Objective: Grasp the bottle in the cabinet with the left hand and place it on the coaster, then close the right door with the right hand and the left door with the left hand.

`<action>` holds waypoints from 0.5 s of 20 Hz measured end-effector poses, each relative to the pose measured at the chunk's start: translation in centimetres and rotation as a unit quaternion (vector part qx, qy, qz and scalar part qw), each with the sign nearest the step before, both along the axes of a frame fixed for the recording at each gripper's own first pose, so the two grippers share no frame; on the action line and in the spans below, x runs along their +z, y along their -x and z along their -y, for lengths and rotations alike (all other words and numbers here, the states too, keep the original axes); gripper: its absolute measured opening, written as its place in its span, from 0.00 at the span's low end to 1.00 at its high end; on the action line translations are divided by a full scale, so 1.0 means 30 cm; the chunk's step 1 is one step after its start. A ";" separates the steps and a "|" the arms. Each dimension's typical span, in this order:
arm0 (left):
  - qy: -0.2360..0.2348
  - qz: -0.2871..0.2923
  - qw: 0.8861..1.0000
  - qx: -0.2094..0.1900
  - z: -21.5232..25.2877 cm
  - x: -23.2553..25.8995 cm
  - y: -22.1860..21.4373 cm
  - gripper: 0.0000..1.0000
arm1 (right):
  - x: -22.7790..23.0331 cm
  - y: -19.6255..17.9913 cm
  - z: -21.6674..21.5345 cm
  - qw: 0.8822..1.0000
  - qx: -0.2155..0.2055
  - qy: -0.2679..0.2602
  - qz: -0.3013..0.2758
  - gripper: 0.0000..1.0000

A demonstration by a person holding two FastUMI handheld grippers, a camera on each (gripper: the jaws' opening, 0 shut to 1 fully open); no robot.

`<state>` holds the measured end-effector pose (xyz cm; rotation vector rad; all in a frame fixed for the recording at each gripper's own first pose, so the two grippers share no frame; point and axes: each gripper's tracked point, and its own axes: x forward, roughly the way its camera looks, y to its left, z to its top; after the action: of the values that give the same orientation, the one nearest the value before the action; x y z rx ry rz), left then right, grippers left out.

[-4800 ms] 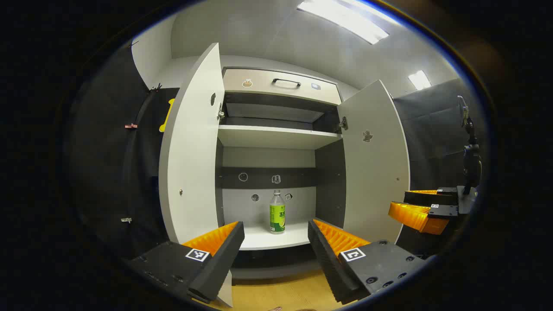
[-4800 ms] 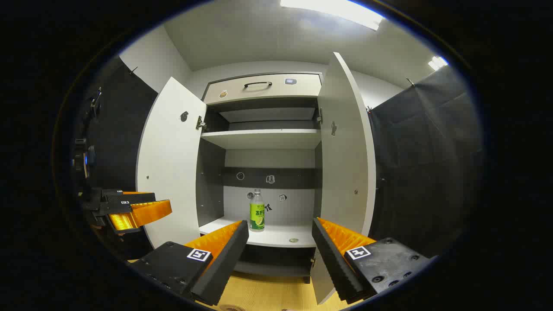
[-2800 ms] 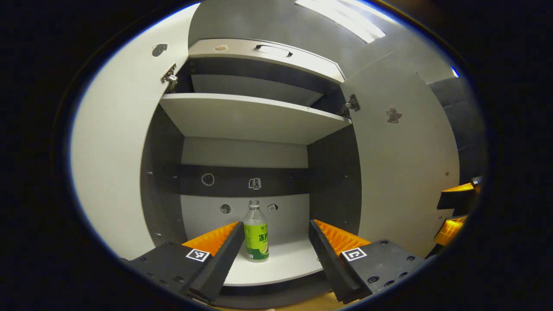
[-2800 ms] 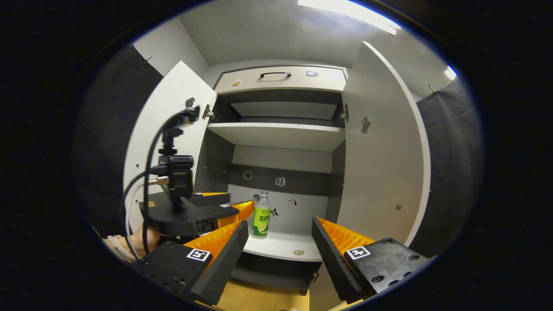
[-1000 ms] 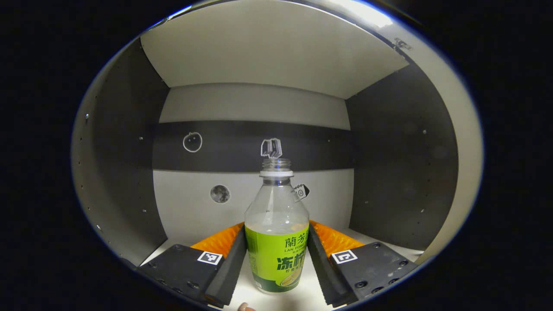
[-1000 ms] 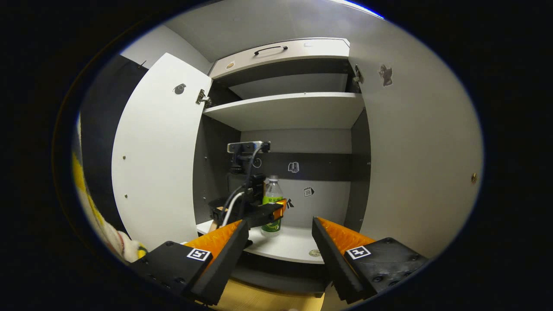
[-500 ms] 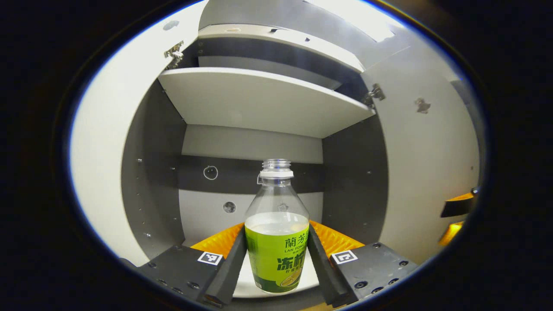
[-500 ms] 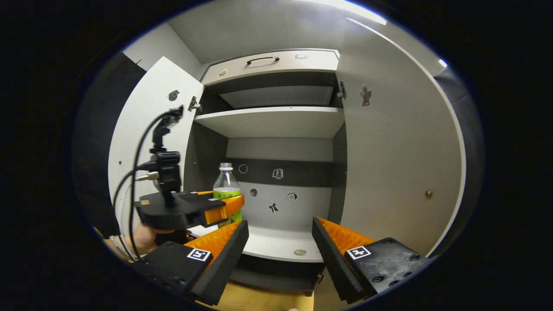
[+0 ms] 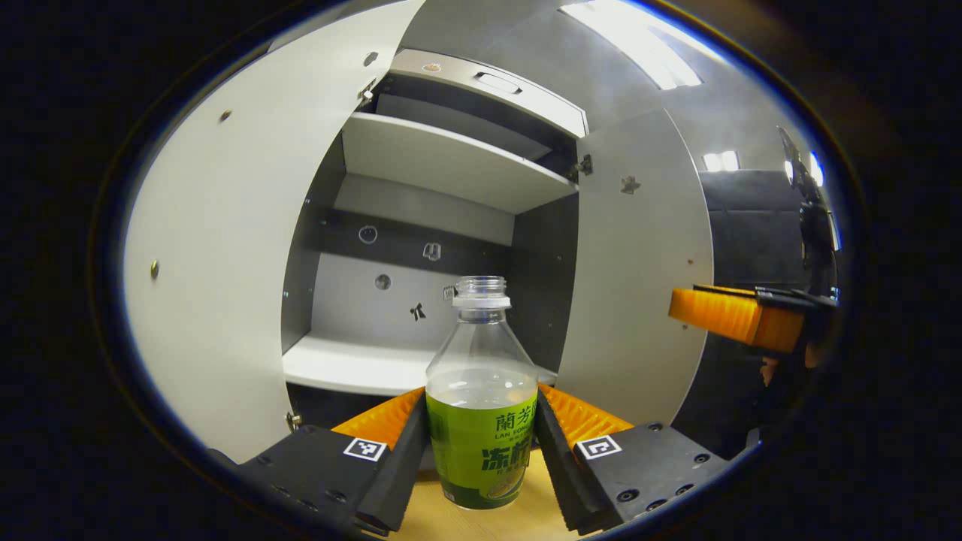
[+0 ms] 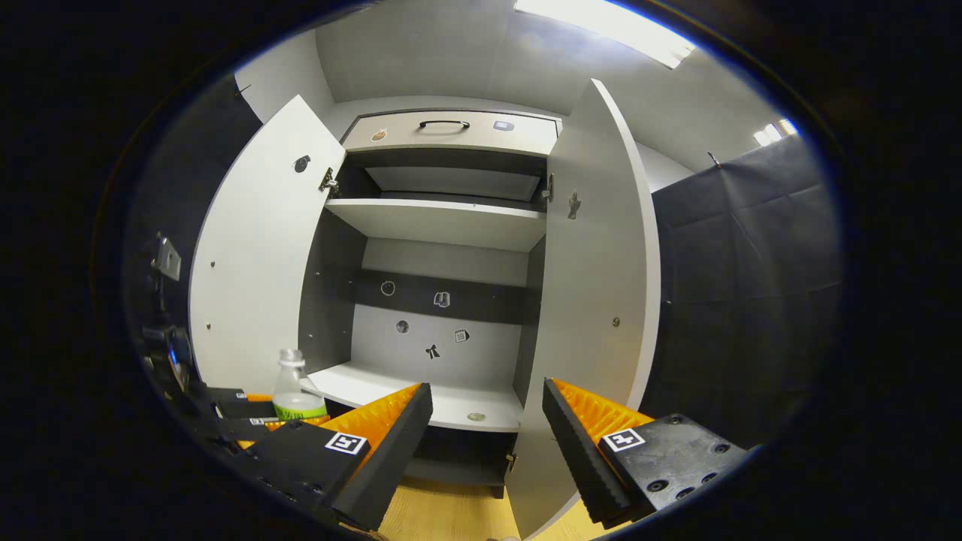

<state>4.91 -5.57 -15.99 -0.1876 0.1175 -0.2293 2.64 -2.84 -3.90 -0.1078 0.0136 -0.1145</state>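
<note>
L gripper (image 9: 481, 443): clamped on bottle (image 9: 482, 421), outside cabinet (image 9: 421, 361).
R gripper (image 10: 487, 424): spread, empty.
Risk: uncapped bottle tilts, liquid spills.

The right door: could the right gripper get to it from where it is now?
Probably yes. The right gripper is open and holds nothing, and the right door stands open just ahead of it, with nothing in between.

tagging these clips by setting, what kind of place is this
Likely an indoor staged recording booth, not a lived-in home: a near-bare cabinet with both doors open, black cloth wall, ceiling strip lights, and the left gripper holding a bottle.
</note>
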 end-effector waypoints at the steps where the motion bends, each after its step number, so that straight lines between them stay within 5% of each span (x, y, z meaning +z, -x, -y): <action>1: 0.001 -0.010 1.000 -0.008 0.027 -0.065 0.042 0.77 | -0.021 0.014 0.005 1.000 -0.004 -0.008 -0.005 0.98; 10: 0.008 -0.031 0.999 0.028 0.120 -0.518 0.208 0.77 | -0.345 0.135 0.041 0.998 0.016 -0.039 -0.051 0.98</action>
<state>-1.31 -9.17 -31.54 -0.2129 0.1712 -0.1693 -1.41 -4.06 -14.24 -0.0355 0.1179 -0.0753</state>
